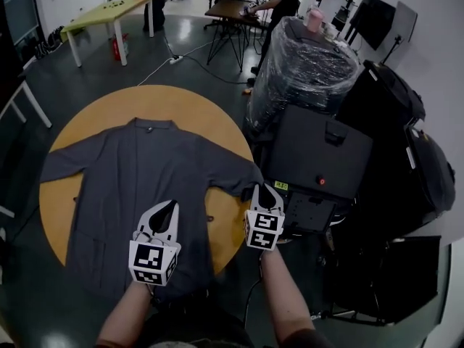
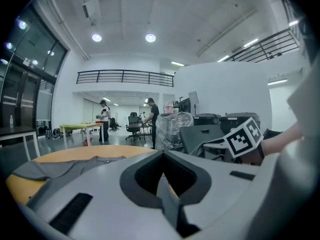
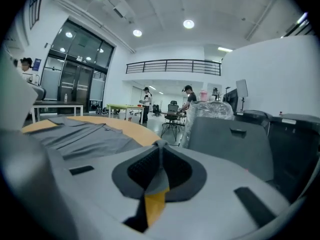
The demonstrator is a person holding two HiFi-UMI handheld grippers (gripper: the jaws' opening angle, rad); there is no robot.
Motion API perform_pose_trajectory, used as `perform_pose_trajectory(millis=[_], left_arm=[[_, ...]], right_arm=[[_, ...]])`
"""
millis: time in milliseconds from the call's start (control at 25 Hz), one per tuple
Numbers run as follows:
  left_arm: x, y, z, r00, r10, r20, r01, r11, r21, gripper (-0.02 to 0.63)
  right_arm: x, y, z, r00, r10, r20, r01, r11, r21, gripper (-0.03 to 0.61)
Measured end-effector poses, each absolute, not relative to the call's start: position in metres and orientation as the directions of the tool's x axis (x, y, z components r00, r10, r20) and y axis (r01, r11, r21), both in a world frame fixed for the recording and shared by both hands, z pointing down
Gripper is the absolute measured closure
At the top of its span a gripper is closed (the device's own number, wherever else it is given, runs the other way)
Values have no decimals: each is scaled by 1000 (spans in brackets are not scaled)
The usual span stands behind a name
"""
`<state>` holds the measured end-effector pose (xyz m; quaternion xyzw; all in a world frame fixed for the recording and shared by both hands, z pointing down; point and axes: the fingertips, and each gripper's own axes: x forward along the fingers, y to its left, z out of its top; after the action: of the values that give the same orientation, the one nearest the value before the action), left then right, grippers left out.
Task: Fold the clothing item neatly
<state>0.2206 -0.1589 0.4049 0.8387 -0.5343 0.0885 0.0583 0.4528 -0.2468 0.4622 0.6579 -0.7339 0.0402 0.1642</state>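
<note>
A dark grey long-sleeved shirt [image 1: 123, 180] lies spread front-up on the round orange table [image 1: 217, 122], collar at the far side. My right gripper [image 1: 267, 189] is at the table's right edge, shut on the end of the shirt's right sleeve [image 1: 235, 176]. In the right gripper view, grey cloth [image 3: 159, 176] is pinched between the jaws. My left gripper [image 1: 165, 207] hovers over the shirt's lower front with its jaws shut. A strip of grey cloth [image 2: 165, 194] sits in the slit between them. The rest of the shirt [image 2: 60, 166] lies flat beyond.
A black equipment case [image 1: 319, 158] stands close against the table's right side. Behind it is a plastic-wrapped bundle [image 1: 308, 71], and black bags [image 1: 406, 165] lie further right. A green table [image 1: 109, 13] and people at a desk [image 1: 279, 2] are far across the room.
</note>
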Motion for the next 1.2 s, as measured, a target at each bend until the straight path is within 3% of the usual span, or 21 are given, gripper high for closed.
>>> perform_pose_trajectory(millis=[680, 1200], left_arm=[[147, -179, 380, 334, -924, 185, -939, -344, -21, 606], [6, -209, 390, 367, -918, 151, -930, -366, 35, 606]], right_arm=[[348, -287, 426, -280, -923, 264, -929, 330, 168, 565], [152, -292, 397, -419, -874, 247, -842, 475, 255, 565]])
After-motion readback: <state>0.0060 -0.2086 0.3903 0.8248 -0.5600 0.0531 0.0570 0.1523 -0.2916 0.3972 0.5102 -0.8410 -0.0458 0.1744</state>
